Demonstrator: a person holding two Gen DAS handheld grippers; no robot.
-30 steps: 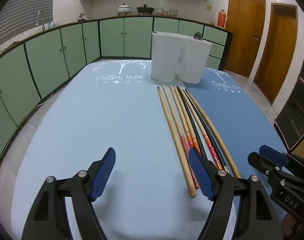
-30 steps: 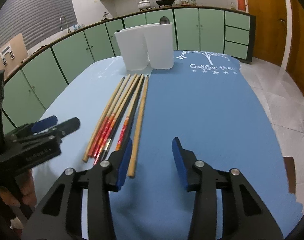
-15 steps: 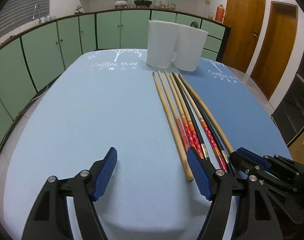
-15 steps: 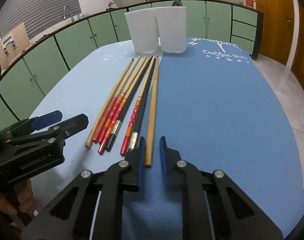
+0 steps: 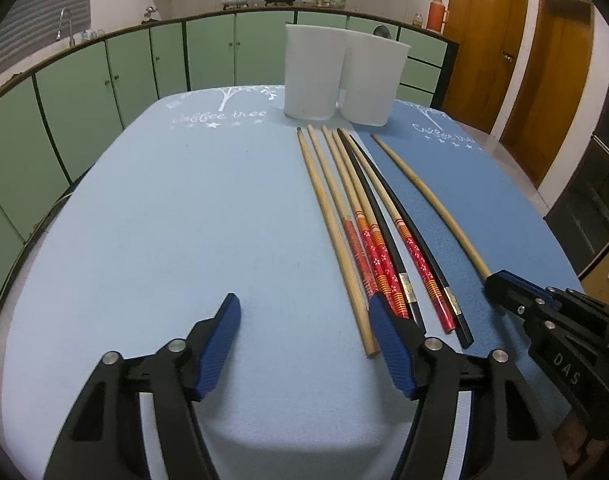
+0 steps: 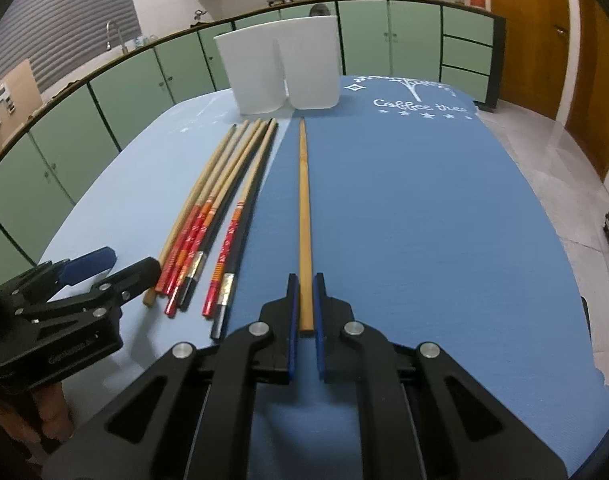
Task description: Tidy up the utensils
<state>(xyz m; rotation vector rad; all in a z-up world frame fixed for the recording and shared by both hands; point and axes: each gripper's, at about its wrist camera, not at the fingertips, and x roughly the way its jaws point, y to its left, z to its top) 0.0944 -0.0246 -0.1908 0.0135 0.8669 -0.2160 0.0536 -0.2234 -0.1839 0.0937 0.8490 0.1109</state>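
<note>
Counted on the table point(image 5: 164, 220): seven chopsticks point(image 5: 326, 216). Of these, two plain wooden, three with red patterned handles, two black. Also two white containers point(image 5: 312, 72) at the far edge.

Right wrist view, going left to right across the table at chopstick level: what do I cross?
left gripper → bundle of chopsticks → plain wooden chopstick clamped in the right gripper → bare dark blue mat.

Dim indoor light, heavy fisheye bending, dark vignetted corners.
</note>
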